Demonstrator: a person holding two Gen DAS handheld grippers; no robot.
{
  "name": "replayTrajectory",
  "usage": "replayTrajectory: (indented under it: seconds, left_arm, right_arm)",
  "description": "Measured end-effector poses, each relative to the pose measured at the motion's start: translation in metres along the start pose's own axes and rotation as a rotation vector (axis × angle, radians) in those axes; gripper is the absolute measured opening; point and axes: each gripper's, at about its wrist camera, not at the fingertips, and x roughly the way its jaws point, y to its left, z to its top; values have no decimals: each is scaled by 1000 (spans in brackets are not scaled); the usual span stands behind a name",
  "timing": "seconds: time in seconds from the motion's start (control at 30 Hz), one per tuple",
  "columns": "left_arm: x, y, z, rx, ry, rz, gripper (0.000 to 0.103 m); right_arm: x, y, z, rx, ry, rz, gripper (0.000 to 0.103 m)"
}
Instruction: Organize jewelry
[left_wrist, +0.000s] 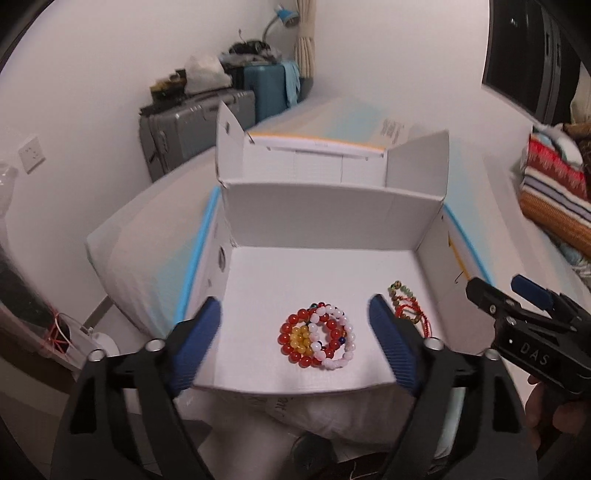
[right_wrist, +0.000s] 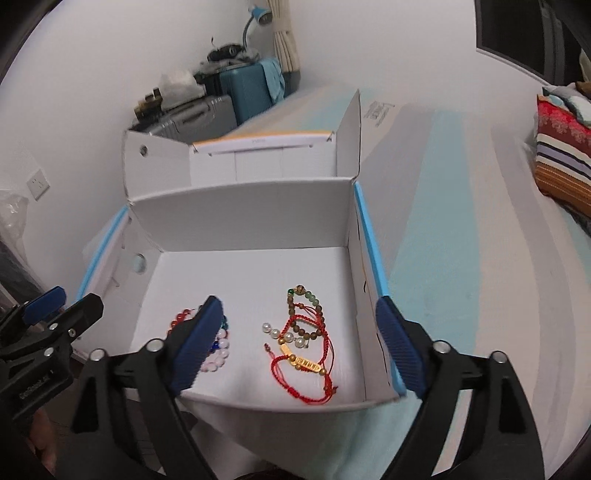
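Note:
An open white box (left_wrist: 332, 210) (right_wrist: 240, 214) sits on the bed. Inside at left lies a pile of bead bracelets (left_wrist: 317, 339), red, yellow and pale pink; in the right wrist view it (right_wrist: 221, 347) is half hidden by a finger. At right lies a tangle of red cord bracelets (right_wrist: 306, 347) with gold bars, green-brown beads and a few pearls; the left wrist view shows part of it (left_wrist: 406, 306). My left gripper (left_wrist: 295, 343) is open above the bead pile. My right gripper (right_wrist: 299, 343) is open above the cord tangle. Both are empty.
The box lid (left_wrist: 314, 147) stands open behind, with flaps up at both sides. The bed has a white and pale blue sheet (right_wrist: 461, 240). Striped folded blankets (right_wrist: 561, 162) lie at the right. Suitcases (left_wrist: 199, 114) stand by the wall at the back left.

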Motion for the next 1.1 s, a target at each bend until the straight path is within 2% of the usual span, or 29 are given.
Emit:
replayTrajectory:
  seconds: [0.17, 0.4, 0.67, 1.1]
  left_arm:
    - [-26, 1, -12, 13, -58, 4, 97]
    - [-33, 7, -40, 19, -61, 7, 97]
    - [-24, 12, -63, 23, -35, -22, 97]
    - [-12, 12, -69, 22, -29, 12, 97]
  right_arm:
    - [-24, 4, -12, -15, -53, -30, 95]
    - [-38, 11, -39, -24, -76, -70, 95]
    - [-26, 12, -66, -11, -38, -72, 95]
    - [-18, 13, -75, -13, -25, -87, 95]
